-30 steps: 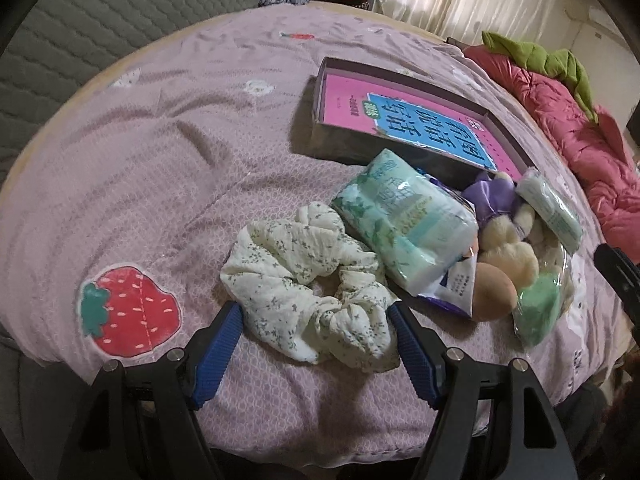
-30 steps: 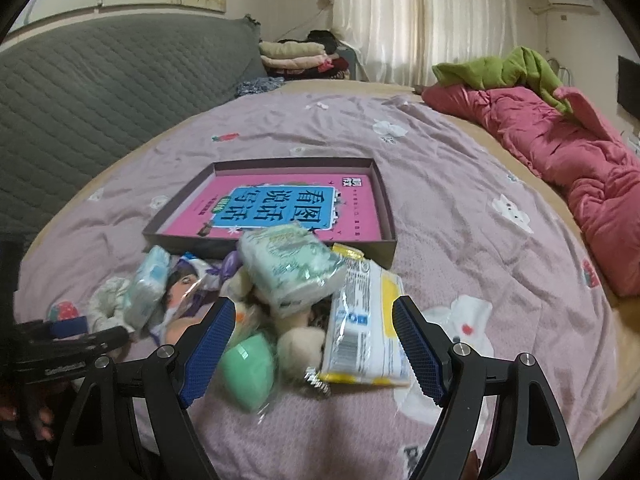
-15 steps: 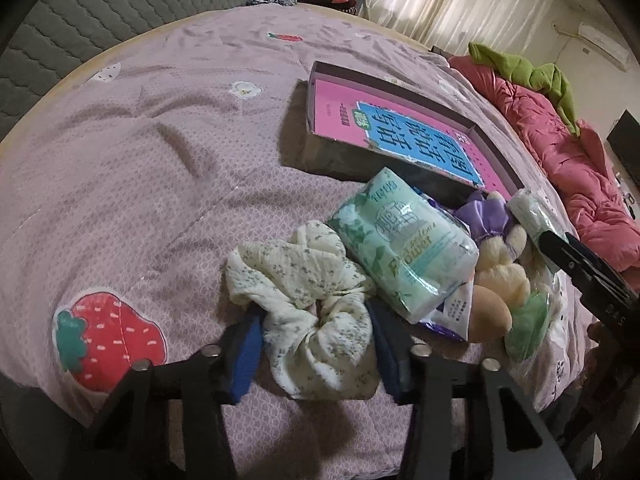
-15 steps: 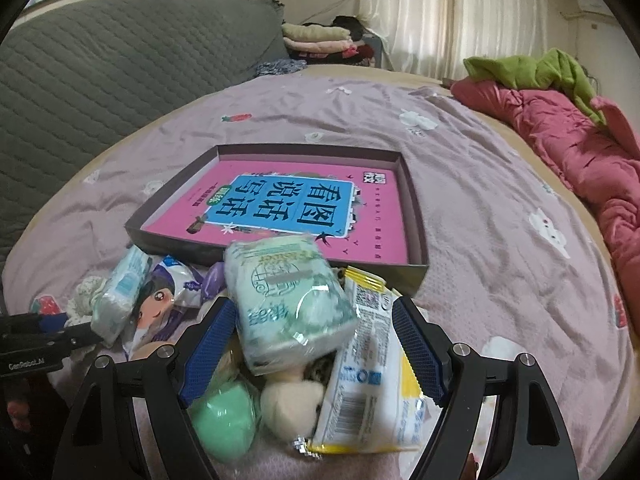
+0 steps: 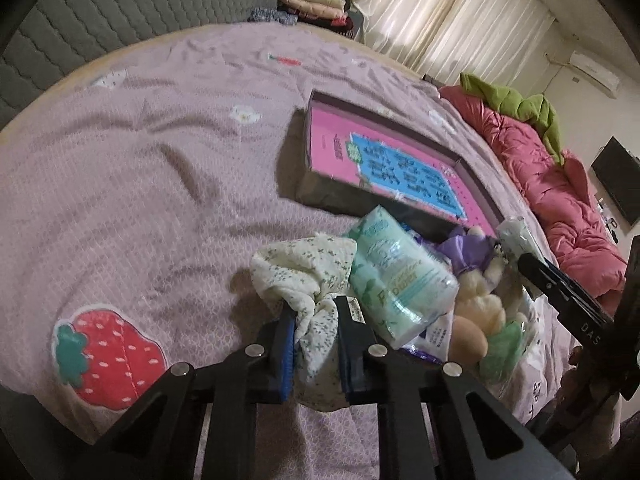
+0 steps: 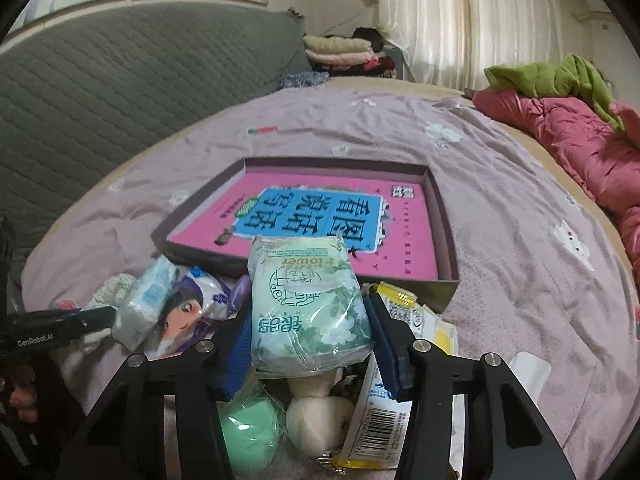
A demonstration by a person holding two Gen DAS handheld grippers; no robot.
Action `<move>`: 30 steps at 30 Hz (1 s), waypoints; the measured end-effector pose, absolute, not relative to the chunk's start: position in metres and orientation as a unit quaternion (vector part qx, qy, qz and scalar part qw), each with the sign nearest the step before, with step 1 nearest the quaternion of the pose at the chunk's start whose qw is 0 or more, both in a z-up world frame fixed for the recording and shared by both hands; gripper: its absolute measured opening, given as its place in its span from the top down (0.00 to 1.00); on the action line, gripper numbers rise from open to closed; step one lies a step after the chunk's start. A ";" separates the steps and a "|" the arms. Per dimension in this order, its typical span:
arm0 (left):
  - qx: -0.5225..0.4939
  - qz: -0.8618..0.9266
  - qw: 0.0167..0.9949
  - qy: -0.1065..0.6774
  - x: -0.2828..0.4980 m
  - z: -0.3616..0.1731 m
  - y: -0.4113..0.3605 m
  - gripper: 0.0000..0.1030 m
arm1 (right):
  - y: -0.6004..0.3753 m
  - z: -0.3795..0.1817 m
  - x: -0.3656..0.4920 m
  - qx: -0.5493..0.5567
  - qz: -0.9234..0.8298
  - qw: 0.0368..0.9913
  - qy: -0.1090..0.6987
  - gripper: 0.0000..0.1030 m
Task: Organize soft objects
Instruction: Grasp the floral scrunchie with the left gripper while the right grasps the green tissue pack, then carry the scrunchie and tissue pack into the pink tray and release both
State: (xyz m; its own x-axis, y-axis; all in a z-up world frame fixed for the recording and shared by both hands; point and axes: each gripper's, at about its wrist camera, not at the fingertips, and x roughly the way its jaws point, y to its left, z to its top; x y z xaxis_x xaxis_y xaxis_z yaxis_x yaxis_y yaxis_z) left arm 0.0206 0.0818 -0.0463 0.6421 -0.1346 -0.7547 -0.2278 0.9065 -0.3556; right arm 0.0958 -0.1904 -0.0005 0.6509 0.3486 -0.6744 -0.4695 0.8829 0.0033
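My left gripper (image 5: 316, 320) is shut on a cream floral scrunchie (image 5: 308, 276), bunching it between the blue pads just above the purple bedspread. My right gripper (image 6: 310, 336) has its jaws closing on a green tissue pack (image 6: 308, 304), and both pads touch the pack's sides. The same pack (image 5: 400, 280) leans against the scrunchie in the left wrist view. Around it lie a mint sponge (image 6: 248, 428), a cream plush ball (image 6: 316, 420), a yellow-and-white packet (image 6: 400, 400), a doll-print pouch (image 6: 188, 312) and a small tissue pack (image 6: 148, 308). Behind the pile sits a shallow brown box (image 6: 444, 216) with a pink book in it.
A pink duvet (image 6: 580, 152) with a green cloth (image 6: 560, 76) on top fills the bed's right side. A grey quilted headboard (image 6: 120, 80) and folded clothes (image 6: 340, 48) are at the back. A strawberry patch (image 5: 108, 356) marks the bedspread near the left gripper.
The left gripper closed from wide open onto the scrunchie and bunched it up. The right gripper moved in over the pile and narrowed its jaws around the green tissue pack.
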 end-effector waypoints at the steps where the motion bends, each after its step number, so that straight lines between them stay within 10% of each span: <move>1: -0.210 0.027 0.884 0.416 0.019 -0.043 0.081 0.83 | -0.192 0.002 0.094 -0.083 0.224 0.907 0.347 0.48; 30: -0.202 0.017 0.919 0.337 0.079 0.017 0.054 0.84 | -0.196 0.033 0.110 -0.080 0.160 0.938 0.297 0.48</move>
